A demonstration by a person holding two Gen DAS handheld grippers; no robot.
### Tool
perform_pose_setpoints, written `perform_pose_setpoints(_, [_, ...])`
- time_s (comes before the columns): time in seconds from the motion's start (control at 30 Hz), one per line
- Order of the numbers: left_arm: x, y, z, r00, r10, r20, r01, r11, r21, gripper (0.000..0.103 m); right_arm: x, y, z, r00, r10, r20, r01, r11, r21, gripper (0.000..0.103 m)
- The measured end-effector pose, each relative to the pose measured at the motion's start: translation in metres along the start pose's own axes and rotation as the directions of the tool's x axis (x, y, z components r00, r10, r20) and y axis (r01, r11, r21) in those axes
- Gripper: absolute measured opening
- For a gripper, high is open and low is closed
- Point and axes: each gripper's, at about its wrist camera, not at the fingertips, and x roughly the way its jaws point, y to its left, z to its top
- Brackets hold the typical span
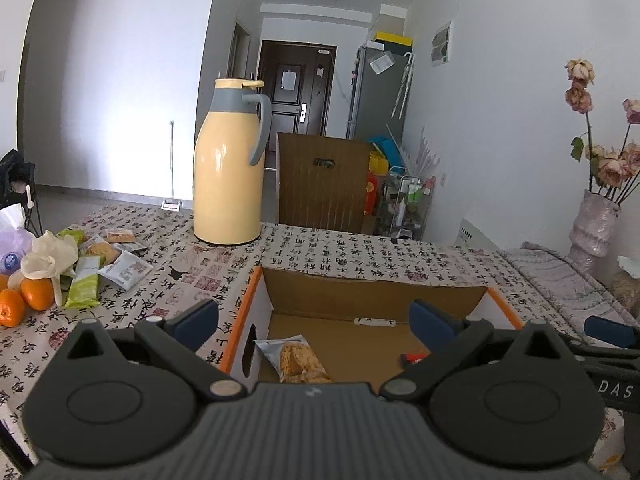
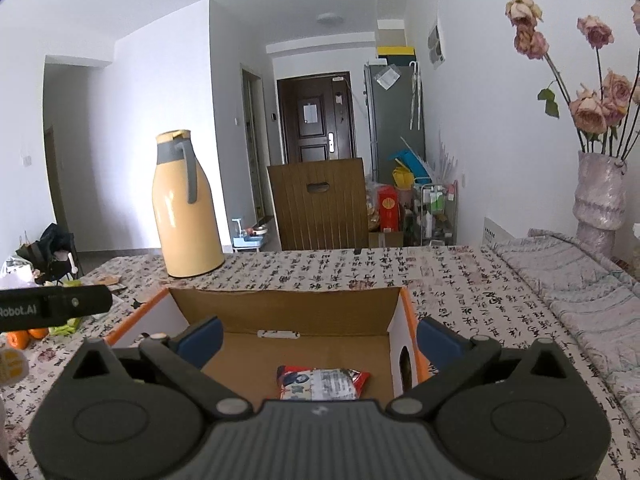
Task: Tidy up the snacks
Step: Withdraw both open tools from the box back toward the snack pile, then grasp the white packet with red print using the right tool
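An open cardboard box [image 1: 376,280] with orange edges sits on the patterned table; it also shows in the right wrist view [image 2: 288,308]. Inside lie a cracker packet [image 1: 294,358] and a red-and-white snack packet [image 2: 320,382]. My left gripper [image 1: 316,320] is open and empty above the box's left part. My right gripper [image 2: 320,340] is open and empty above the box's right part. Loose snack packets [image 1: 104,260] lie in a pile at the table's left.
A yellow thermos jug [image 1: 230,164] stands behind the box. Oranges [image 1: 24,300] and a purple bag [image 1: 12,248] sit at the far left. A vase of dried roses [image 2: 598,200] stands at the right on a folded grey cloth [image 2: 580,280]. A wooden chair back [image 2: 320,204] rises behind the table.
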Motion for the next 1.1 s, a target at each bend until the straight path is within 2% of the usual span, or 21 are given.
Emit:
perform_pose_setpoints(0.5, [-0.061,0.009,-0.021,1.000,-0.025,0.005,0.025,1.000,0.013,0.103,-0.066,0.012,-0.025,1.000,0.024,0.008,-0.024,1.000,0.015,0.103])
perform_pose_setpoints(0.83, [-0.092,0.023,-0.052,0.999,-0.038,-0.021,0.038,0.999,0.014,0.103,-0.101,0.013,-0.055,1.000,0.020,-0.022,-0.019,0.999,0.041,0.103])
perform_pose_setpoints(1.1, [-0.098,0.039,-0.083,0.997,-0.037,-0.064,0.038,0.999,0.018,0.103,-0.124,0.003,-0.080,1.000,-0.008,-0.024,0.010,0.998,0.064,0.103])
